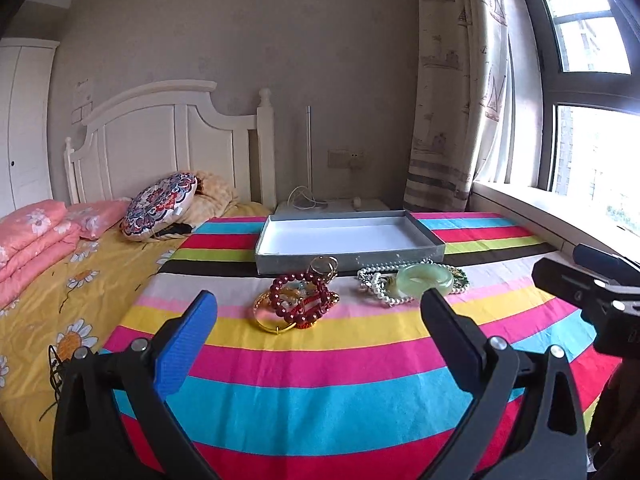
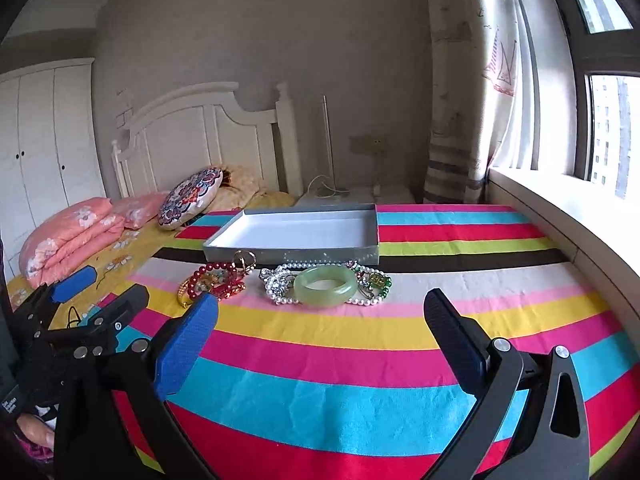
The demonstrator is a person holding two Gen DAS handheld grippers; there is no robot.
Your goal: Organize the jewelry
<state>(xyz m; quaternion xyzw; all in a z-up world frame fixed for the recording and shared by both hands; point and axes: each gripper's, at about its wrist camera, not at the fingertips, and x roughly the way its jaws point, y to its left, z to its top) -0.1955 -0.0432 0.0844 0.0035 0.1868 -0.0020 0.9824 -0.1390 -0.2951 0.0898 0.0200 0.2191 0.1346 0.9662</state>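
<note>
Closest to me, my left gripper point(image 1: 318, 308) has its fingers point(image 1: 188, 344) spread wide, holding nothing and touching nothing; they hover over the striped cloth point(image 1: 320, 392) spread on the bed point(image 1: 40, 300). My right gripper point(image 2: 320, 312) is the same: fingers point(image 2: 188, 344) well apart, empty, clear of the cloth. Between each pair and the jewelry lies a broad bare stretch of stripes, open room on both sides.

Beyond that, the jewelry sits in two heaps. On my left is the red bead bracelet point(image 1: 300, 292), tangled with a gold bangle point(image 1: 272, 324) and some smaller pieces I cannot sort out. On my right, the green jade bangle point(image 2: 325, 283) rests on top of a pearl strand point(image 2: 280, 284), with green-and-gold pieces partly hidden behind it. A ring-shaped piece point(image 1: 323, 266) leans close against the box wall.

Just behind both heaps stands the shallow grey box point(image 1: 348, 258), open and white inside, its near wall almost touching the jewelry.

Farther off, folded pink bedding point(image 1: 36, 236) and a round patterned cushion point(image 1: 160, 208) lie by the white headboard point(image 1: 160, 140). The window sill point(image 2: 560, 208) runs along the cloth's right edge. My right gripper's body is cut off at the left view's right border.
</note>
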